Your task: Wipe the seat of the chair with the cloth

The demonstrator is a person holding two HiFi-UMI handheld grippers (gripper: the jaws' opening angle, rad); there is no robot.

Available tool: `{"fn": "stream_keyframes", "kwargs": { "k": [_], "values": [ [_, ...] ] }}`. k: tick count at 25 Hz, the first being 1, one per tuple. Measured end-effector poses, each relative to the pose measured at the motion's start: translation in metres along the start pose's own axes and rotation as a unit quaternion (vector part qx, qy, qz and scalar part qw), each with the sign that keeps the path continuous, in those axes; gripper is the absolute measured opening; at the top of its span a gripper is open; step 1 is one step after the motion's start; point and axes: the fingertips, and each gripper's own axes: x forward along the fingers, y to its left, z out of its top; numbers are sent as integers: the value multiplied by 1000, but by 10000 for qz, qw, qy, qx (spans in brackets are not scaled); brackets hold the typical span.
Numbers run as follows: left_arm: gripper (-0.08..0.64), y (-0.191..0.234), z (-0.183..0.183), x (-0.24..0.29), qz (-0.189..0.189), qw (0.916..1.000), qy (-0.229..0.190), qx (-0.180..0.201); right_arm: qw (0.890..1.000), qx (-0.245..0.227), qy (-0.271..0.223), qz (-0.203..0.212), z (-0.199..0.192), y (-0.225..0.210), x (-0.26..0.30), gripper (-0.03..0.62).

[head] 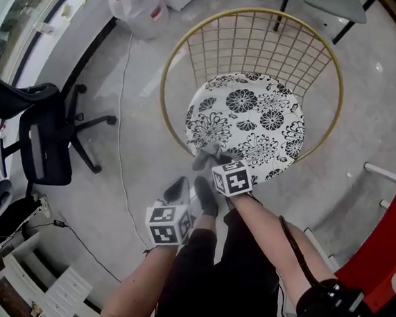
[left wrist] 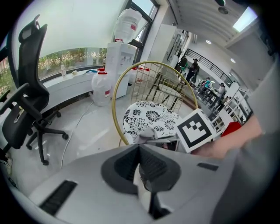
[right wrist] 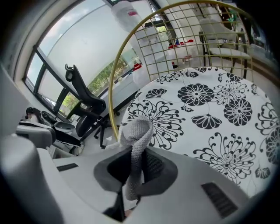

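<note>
A round chair seat [head: 254, 121] with a black-and-white flower print sits inside a gold wire chair frame [head: 195, 39]. My right gripper [head: 212, 157] hovers at the seat's near edge, shut on a grey knitted cloth [right wrist: 136, 135] that sticks up between its jaws over the seat [right wrist: 210, 113]. That cloth [head: 205, 154] shows as a grey bunch at the seat's front rim. My left gripper [head: 178, 187] hangs lower, off the seat, jaws shut with nothing in them. From the left gripper view the seat [left wrist: 151, 118] and the right gripper's marker cube [left wrist: 195, 129] lie ahead.
A black office chair [head: 43, 139] stands at the left with a cable [head: 122, 112] on the floor beside it. A water jug [head: 138, 2] sits at the back left. Another chair [head: 331, 7] is behind, a red object [head: 385, 242] at the right. My legs are below.
</note>
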Motion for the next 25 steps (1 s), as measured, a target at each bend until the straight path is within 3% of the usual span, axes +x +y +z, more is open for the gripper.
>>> {"fn": "stream_keyframes", "kwargs": {
  "k": [8, 16, 25],
  "values": [
    [8, -25, 1, 14, -316, 9988, 172, 341, 9989, 144, 113, -436, -22, -42, -16, 29],
    [8, -58, 1, 33, -656, 9960, 393, 453, 9953, 263, 201, -908, -41, -86, -42, 29],
    [6, -94, -5, 39, -1005, 9903, 604, 745, 9868, 421, 205, -1547, -59, -141, -82, 31]
  ]
}}
